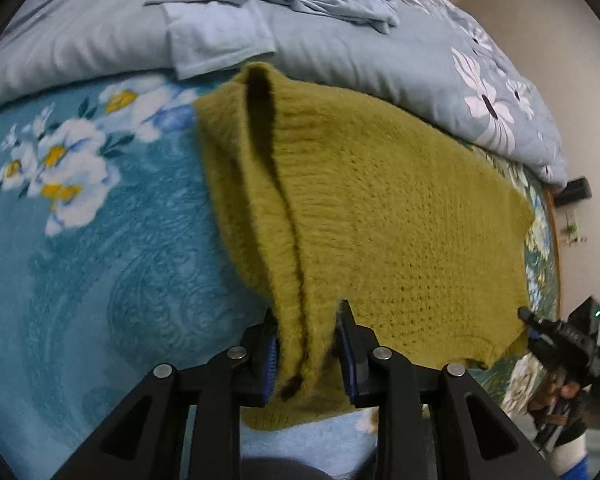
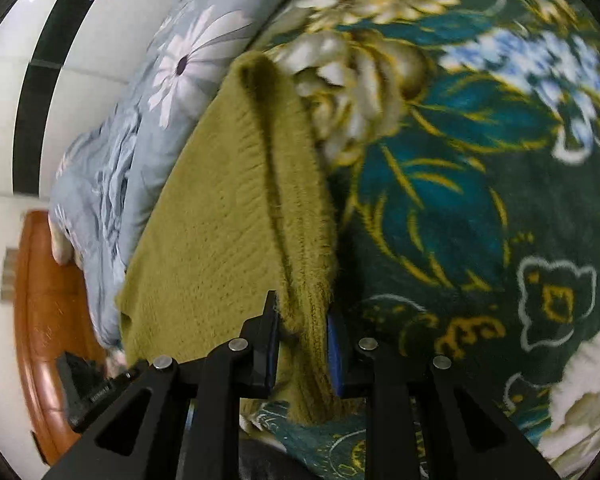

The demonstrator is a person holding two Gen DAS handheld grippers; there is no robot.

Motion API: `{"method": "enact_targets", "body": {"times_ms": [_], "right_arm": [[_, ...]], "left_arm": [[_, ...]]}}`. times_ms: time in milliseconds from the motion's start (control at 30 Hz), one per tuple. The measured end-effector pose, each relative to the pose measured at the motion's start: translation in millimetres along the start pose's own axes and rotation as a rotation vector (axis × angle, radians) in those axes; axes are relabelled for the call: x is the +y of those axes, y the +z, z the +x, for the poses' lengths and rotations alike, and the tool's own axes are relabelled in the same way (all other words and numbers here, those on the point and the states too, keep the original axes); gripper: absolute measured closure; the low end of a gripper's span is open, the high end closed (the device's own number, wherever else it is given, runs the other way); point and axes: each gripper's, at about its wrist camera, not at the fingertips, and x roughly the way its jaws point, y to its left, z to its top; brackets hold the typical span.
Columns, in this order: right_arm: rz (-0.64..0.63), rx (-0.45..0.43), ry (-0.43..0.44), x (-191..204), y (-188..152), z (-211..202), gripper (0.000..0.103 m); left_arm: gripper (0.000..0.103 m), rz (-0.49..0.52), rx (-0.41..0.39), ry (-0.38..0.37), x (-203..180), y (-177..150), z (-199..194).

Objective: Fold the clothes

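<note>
An olive-green knitted sweater (image 1: pixel 380 216) is stretched out just above a floral blanket on a bed. My left gripper (image 1: pixel 306 320) is shut on a bunched fold at the sweater's near left edge. In the right wrist view the same sweater (image 2: pixel 220 216) runs away from the camera, and my right gripper (image 2: pixel 302 316) is shut on a fuzzy fold at its near right edge. The right gripper (image 1: pixel 556 332), held by a hand (image 1: pixel 556 394), also shows at the sweater's far corner in the left wrist view. A light-blue garment (image 1: pixel 220 44) lies folded on the duvet behind.
A teal floral blanket (image 1: pixel 100 240) covers the bed under the sweater; in the right wrist view it is dark green with gold flowers (image 2: pixel 480 200). A pale blue flowered duvet (image 1: pixel 460 80) is piled along the back. A wooden bed frame (image 2: pixel 40 320) borders a white wall.
</note>
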Motion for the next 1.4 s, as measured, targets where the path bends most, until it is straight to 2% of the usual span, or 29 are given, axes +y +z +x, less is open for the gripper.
{"method": "enact_targets", "body": {"times_ms": [67, 133, 200, 267, 333, 400, 500, 700, 833, 967, 1133, 1333, 1400], "right_arm": [[0.009, -0.002, -0.001, -3.8, 0.2, -1.5, 0.082], [0.014, -0.002, -0.004, -6.0, 1.2, -4.0, 0.082], [0.017, -0.001, -0.006, -8.2, 2.0, -4.5, 0.082], [0.029, -0.001, -0.005, -11.2, 1.5, -3.2, 0.082], [0.024, 0.009, 0.005, -12.6, 0.3, -1.8, 0.082], [0.024, 0.008, 0.002, -10.7, -0.5, -3.2, 0.082], [0.019, 0.003, 0.003, -5.8, -1.4, -8.1, 0.082], [0.002, -0.002, -0.001, 3.3, -1.8, -17.4, 0.082], [-0.019, 0.000, -0.007, 12.0, -1.2, -21.7, 0.082], [-0.048, -0.002, -0.021, 27.5, -2.5, -27.9, 0.082], [-0.112, -0.006, -0.076, 60.6, -2.0, -24.8, 0.082], [-0.192, -0.012, -0.139, 101.4, -1.6, -21.4, 0.082], [-0.279, -0.023, -0.128, 135.1, -6.7, -24.5, 0.082]], "left_arm": [[0.071, -0.008, 0.001, 0.014, 4.2, -3.1, -3.3], [0.064, -0.020, -0.002, 0.029, 7.7, -8.5, -8.7], [0.062, -0.022, -0.028, 0.052, 6.1, -13.1, -21.0], [0.062, 0.017, -0.071, 0.059, -5.4, -18.5, -34.0], [0.062, 0.082, -0.076, 0.030, -25.7, -21.5, -38.8], [0.060, 0.172, -0.041, -0.005, -56.2, -24.3, -30.3], [0.059, 0.272, 0.029, -0.015, -94.1, -30.4, -2.1], [0.059, 0.327, 0.138, 0.014, -136.5, -38.6, 55.3], [0.057, 0.359, 0.185, 0.054, -142.9, -42.0, 78.0], [0.057, 0.267, 0.144, -0.019, -128.6, -36.0, 55.0], [0.057, 0.074, 0.003, -0.114, -70.7, -31.5, -8.1], [0.056, -0.070, -0.163, -0.135, 3.1, -31.5, -77.3], [0.055, -0.134, -0.205, -0.150, 31.2, -31.8, -93.7]]}}
